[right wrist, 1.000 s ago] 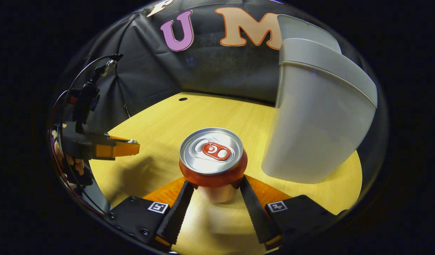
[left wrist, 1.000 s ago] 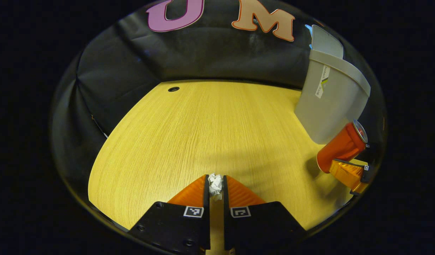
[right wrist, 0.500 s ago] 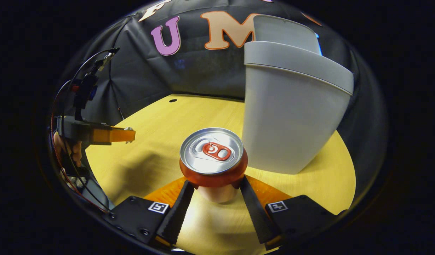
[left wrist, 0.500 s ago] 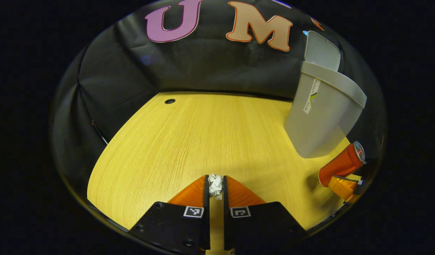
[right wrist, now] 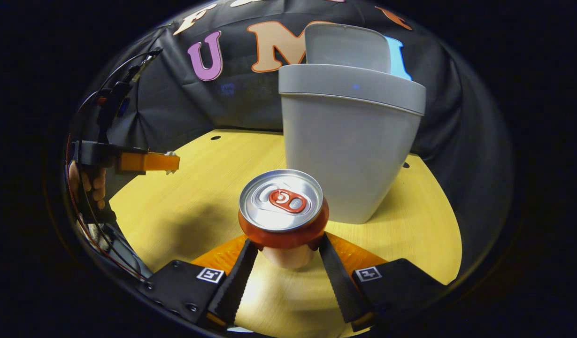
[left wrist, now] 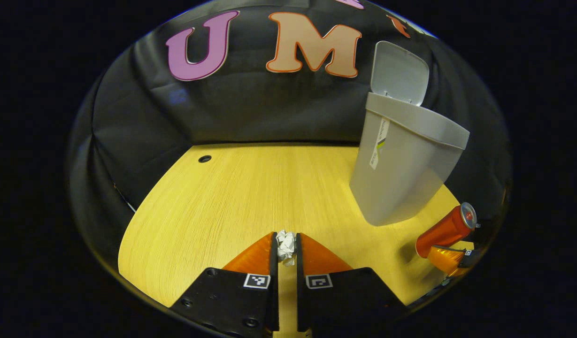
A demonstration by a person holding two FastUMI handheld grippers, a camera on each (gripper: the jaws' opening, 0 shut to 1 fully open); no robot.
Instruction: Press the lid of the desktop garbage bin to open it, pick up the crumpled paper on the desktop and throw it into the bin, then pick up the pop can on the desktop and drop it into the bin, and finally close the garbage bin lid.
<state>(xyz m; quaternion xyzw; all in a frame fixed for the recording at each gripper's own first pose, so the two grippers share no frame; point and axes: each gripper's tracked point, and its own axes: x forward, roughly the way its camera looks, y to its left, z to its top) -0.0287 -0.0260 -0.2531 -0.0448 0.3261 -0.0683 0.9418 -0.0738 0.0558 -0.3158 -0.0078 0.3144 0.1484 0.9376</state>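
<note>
Wood-grain desktop (left wrist: 250, 197) is seen backed by black cloth in the left gripper view, with the garbage bin (left wrist: 401, 173) standing at the right, its lid (left wrist: 398, 72) raised upright. The left gripper (left wrist: 285, 246) is nearly closed, both fingers pressed on the crumpled paper (left wrist: 285, 244), held above the desk and well apart from the bin. The pop can (left wrist: 445, 230) is seen low at the right, gripped by the other tool.

In the right gripper view, the right gripper (right wrist: 282, 253) is clamped about the pop can (right wrist: 282, 211) just below its top, with the bin (right wrist: 349, 145) directly beyond and the left gripper (right wrist: 168, 162) off to the left with the paper at its tip.

Since both items are carried at once, a collision over the bin mouth is judged possible. The small wad could slip from so narrow a pinch, or be dropped short against the rim. The lid could be knocked shut by a careless approach.
</note>
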